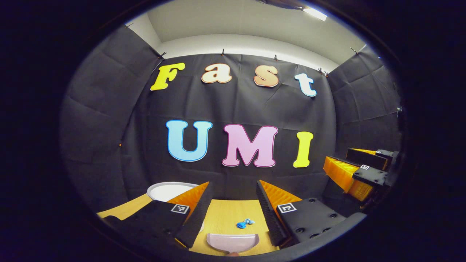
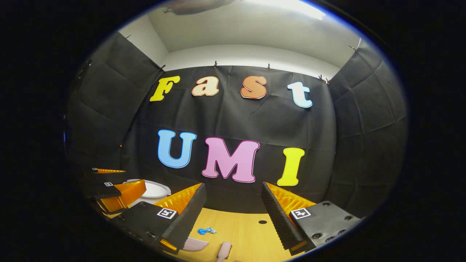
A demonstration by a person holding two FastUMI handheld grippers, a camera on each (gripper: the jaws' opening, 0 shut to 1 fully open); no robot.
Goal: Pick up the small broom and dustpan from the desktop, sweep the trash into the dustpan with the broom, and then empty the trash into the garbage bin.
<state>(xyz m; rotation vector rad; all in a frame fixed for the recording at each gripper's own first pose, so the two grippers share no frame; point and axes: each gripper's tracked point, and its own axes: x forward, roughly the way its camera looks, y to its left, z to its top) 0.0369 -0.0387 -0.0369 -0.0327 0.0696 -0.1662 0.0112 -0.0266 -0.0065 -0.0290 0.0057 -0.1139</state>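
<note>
Wooden desktop (image 1: 225,218) has blue trash (image 1: 244,223) mid-table, dustpan (image 1: 233,243) at 6 o'clock of it, white bin (image 1: 165,191) around 10. Left gripper (image 1: 232,218) and right gripper (image 2: 233,218) both hover spread wide, empty; broom (image 2: 224,251) lies just below the right one.

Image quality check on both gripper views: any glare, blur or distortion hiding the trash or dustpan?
Left gripper view: strong fisheye bend, ceiling light blown out at the top, blue trash and dustpan sharp and evenly lit between the left tool fingers. Right gripper view: same bend, brighter ceiling glare, trash clear, dustpan partly hidden by a finger.
</note>
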